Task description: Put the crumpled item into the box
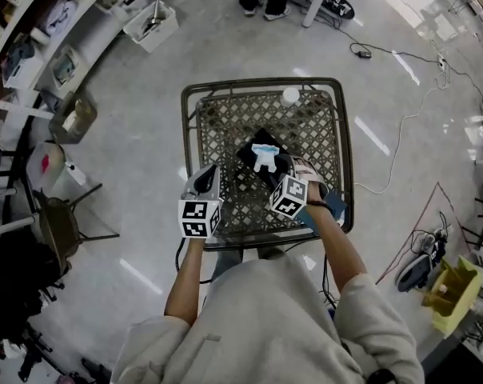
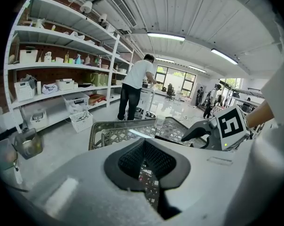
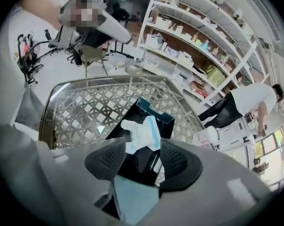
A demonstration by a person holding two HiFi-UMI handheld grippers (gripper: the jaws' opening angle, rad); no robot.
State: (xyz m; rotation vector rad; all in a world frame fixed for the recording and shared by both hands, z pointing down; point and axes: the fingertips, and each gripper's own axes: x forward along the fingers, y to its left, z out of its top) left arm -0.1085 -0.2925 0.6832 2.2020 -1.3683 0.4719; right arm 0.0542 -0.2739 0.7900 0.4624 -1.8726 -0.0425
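Looking down on a metal lattice surface (image 1: pixel 257 83) with a black box (image 1: pixel 249 152) parked pretty much dead centre, turned cornerwise to the edges. Got the crumpled item (image 1: pixel 264 156), white with a bit of light blue, sitting right at the open top of that box, bunched up and poking above the rim rather than sunk out of sight.

Right gripper (image 1: pixel 280 169) held over the near side of the box, aimed toward the far edge. From the right gripper view, right gripper (image 3: pixel 143 154) jaws clearly apart with a wide gap and nothing pinched. Crumpled item (image 3: pixel 142 134) just past the tips, box (image 3: pixel 157 114) under and behind it. Can't tell whether one pad brushes the crumpled item or only sits beside it.

Left gripper (image 1: pixel 209 174) hovering over the near left corner area, just left of the box and not touching it. In its own view, left gripper (image 2: pixel 144 166) jaws pressed together, nothing caught in there, only lattice peeking through the slit.

Also a white container (image 1: pixel 290 95) standing at the far edge, well apart from the box. Past the surface, long white shelves (image 2: pixel 62 69) and a person (image 2: pixel 135 86) in a white shirt, back turned.
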